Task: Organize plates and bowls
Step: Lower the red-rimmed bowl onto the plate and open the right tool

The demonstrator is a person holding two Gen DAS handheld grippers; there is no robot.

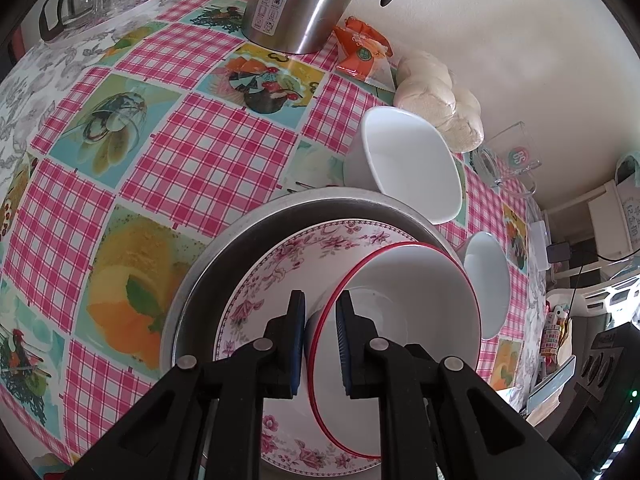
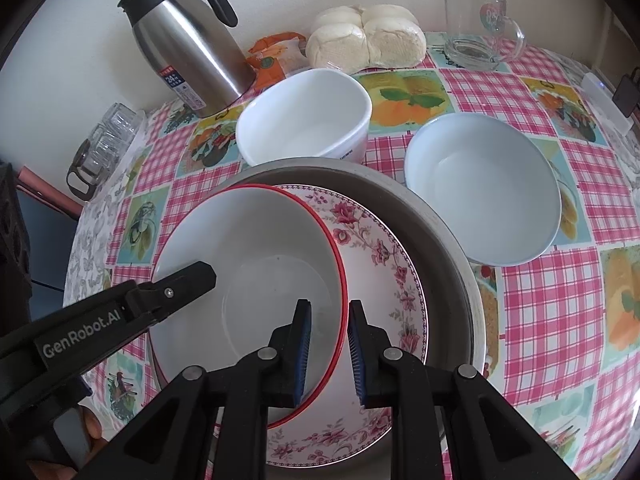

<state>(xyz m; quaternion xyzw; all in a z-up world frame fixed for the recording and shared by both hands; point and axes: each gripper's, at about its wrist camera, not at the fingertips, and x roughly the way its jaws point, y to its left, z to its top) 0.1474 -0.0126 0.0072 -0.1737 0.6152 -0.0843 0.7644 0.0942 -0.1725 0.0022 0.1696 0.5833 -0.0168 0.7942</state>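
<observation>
- L gripper [image 1: 322, 344] and R gripper [image 2: 329, 354] are both pinching opposite rims of red-rimmed bowl [image 2: 248, 264], jaws narrow.
- Bowl is sitting on floral plate [image 2: 380, 256] inside steel pan [image 2: 440, 216].
- Step: nesting bowl; next likely releasing, then fetching pale round bowl [image 2: 484, 192].

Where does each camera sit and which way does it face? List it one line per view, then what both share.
Left wrist: on the left gripper, facing steeply down; its fingers clamp the red-rimmed white bowl.
Right wrist: on the right gripper, facing steeply down; its fingers straddle that bowl's opposite rim, left gripper visible.
Shared: bowl, floral plate, steel basin.
</observation>
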